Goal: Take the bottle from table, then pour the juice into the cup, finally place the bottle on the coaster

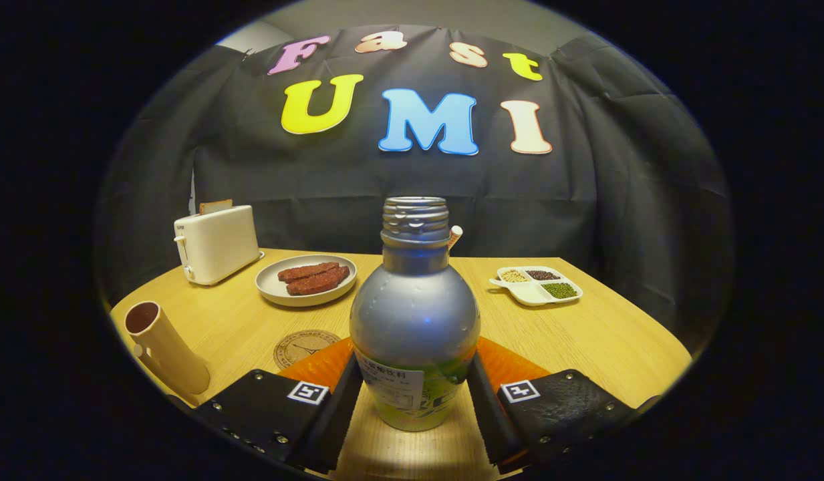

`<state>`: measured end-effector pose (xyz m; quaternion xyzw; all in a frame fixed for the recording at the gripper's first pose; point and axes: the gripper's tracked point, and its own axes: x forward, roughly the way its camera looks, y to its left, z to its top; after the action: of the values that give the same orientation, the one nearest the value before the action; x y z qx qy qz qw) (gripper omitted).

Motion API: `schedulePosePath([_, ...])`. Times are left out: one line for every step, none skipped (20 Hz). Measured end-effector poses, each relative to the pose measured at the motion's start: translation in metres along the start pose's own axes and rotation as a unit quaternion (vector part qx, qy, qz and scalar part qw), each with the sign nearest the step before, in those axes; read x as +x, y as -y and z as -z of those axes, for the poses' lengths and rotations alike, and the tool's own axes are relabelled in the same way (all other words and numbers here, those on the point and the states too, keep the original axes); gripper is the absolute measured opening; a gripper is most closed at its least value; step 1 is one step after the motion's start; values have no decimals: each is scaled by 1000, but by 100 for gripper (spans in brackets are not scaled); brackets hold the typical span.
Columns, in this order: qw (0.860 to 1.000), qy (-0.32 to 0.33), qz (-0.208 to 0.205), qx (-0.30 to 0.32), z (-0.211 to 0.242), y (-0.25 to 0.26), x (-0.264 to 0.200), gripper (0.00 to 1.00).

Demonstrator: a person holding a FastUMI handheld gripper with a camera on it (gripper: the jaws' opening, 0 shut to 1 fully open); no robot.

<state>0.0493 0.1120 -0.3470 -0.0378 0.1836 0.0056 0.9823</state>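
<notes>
The bottle (415, 314) stands upright on the table (585, 334), uncapped, between the two fingers of the gripper (415, 394); each finger lies against a side of the bottle's lower body, so the jaws pinch it; the bottle's base rests on the wood. The round coaster (303, 347) lies just beyond the left finger, partly hidden by it; the cup (164, 347) stands further left near the table's edge. Beyond the bottle, a plate (306, 280) holds reddish-brown strips; a toaster (216, 244) sits to its left; a divided dish (537, 284) of beans sits well to the right.
</notes>
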Motion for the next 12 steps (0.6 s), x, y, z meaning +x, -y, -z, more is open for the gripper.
schedulePosePath([1000, -4, 6, -12, -7, 4, -4, 79])
schedulePosePath([1000, -2, 12, -22, -17, 7, -10, 79])
schedulePosePath([999, 1, 17, -35, -27, 9, -14, 79])
schedulePosePath([999, 1, 20, -49, -34, 10, -17, 79])
schedulePosePath([998, -1, 20, -64, -43, 10, -20, 79])
schedulePosePath([996, -6, 18, -83, -48, 8, -24, 79])
schedulePosePath([995, -6, 16, -101, -57, 7, -28, 79])
schedulePosePath([993, -4, 16, -120, -67, 5, -34, 79])
schedulePosePath([990, 0, 16, -140, -76, 3, -39, 79])
schedulePosePath([987, 5, 15, -162, -84, -1, -43, 79])
schedulePosePath([983, 10, 16, -185, -91, -5, -47, 79])
schedulePosePath([979, 14, 11, -201, -97, -11, -50, 79])
